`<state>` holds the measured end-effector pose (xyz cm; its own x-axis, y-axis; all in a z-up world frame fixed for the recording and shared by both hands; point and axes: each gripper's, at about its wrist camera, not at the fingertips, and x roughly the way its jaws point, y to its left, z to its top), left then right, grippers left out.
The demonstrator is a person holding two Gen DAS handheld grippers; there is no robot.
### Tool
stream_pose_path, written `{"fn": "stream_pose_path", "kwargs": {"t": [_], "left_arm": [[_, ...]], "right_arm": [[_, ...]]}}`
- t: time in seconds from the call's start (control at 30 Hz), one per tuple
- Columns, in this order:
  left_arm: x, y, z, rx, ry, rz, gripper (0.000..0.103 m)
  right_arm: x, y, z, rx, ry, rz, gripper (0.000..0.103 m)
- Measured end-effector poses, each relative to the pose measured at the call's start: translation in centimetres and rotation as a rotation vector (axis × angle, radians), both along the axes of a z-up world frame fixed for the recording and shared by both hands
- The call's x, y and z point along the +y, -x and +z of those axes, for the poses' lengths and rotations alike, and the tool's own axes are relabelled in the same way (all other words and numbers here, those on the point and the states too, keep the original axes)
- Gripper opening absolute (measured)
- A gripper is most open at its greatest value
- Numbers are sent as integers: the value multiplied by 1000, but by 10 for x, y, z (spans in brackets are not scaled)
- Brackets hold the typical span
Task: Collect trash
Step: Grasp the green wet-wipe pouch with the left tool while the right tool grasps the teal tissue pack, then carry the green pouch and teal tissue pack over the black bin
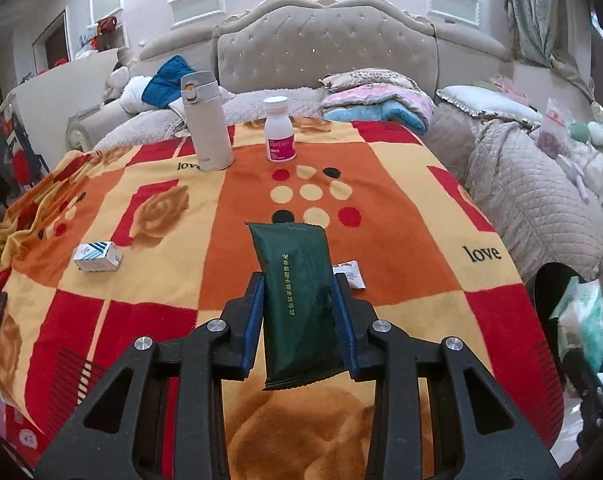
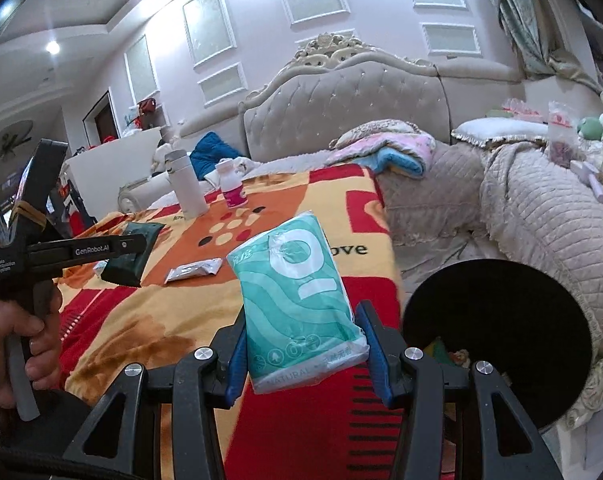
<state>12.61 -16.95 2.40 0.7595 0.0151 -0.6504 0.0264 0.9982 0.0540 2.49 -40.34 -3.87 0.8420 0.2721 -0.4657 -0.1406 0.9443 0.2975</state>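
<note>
**Two soft packets held, bin close by**

Green packet [image 1: 297, 300]: thin, crinkly film, light; left gripper [image 1: 299, 312] clamped across its middle, above the bed's blanket [image 1: 401, 208]. Likely slippery, so grip mid-body.

Teal tissue pack [image 2: 297, 304]: soft, squashy; right gripper [image 2: 301, 344] closed on its lower half, black bin [image 2: 497, 336] just beside.

White sachet [image 2: 193, 270] and small box [image 1: 97, 256] lie on the blanket.

Open blanket [image 1: 173, 312] lies wide between the small white box [image 1: 97, 256] at the left and the flat white sachet [image 1: 349, 274] near the middle. At the far edge the tall flask [image 1: 206, 122] and the pink-labelled bottle [image 1: 279, 130] stand upright, near each other with a gap between. On the right, the black bin [image 2: 497, 336] sits just beside the bed edge, its mouth unobstructed.
</note>
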Motion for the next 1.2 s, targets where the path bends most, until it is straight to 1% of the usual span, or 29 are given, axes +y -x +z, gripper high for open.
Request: {"fn": "stream_pose_path", "kwargs": {"t": [0.13,0.2,0.33,0.4,0.47,0.53,0.6,0.63,0.67,0.73,0.8,0.83,0.87,0.9,0.93,0.97,1.0,1.03,1.07,1.1,1.13,1.17,1.2], "left_arm": [[0,0,0,2,-2,3,29],[-1,0,0,0,-8,-2,20],[-8,0,-1,0,-25,-24,18],[-11,0,-1,0,-27,-39,15],[-12,0,-1,0,-24,-47,15],[-6,-2,0,2,10,-51,15],[15,-9,2,10,81,-32,16],[29,-15,2,24,117,-15,16],[39,-19,0,38,136,1,17],[66,-33,-10,96,175,42,18],[78,-38,-18,129,191,57,19],[77,-39,-23,148,191,52,26],[71,-41,-30,181,194,25,40],[64,-42,-35,207,197,-12,48],[52,-46,-40,247,191,-73,54],[42,-51,-44,267,189,-113,54],[32,-55,-47,278,179,-131,54],[25,-61,-51,302,151,-132,54],[19,-65,-57,337,128,-138,54],[14,-69,-66,391,105,-148,54],[10,-67,-66,379,75,-152,55],[6,-66,-65,384,49,-151,55],[5,-66,-65,388,41,-148,54]], "right_arm": [[-7,7,4,-16,14,-31,48],[-16,10,6,-24,-1,-60,48],[-40,13,5,-16,-31,-150,48],[-55,15,3,-7,-50,-196,48],[-67,16,1,5,-66,-232,48],[-77,19,0,15,-84,-251,48],[-84,21,-1,22,-91,-270,48],[-86,23,-1,22,-93,-271,48],[-86,26,0,23,-94,-269,48],[-85,28,1,23,-86,-261,48],[-84,27,1,18,-81,-249,48],[-83,27,1,14,-78,-241,48],[-79,24,2,13,-77,-234,48],[-77,21,2,14,-74,-227,48],[-74,18,1,17,-72,-221,48],[-70,15,1,19,-71,-210,48],[-68,14,1,19,-66,-203,48],[-64,13,1,20,-56,-195,48],[-62,12,0,20,-48,-190,48],[-59,11,1,21,-37,-180,48],[-57,12,1,20,-24,-173,48],[-54,11,1,20,-17,-167,48],[-54,12,1,18,-12,-162,48]]}}
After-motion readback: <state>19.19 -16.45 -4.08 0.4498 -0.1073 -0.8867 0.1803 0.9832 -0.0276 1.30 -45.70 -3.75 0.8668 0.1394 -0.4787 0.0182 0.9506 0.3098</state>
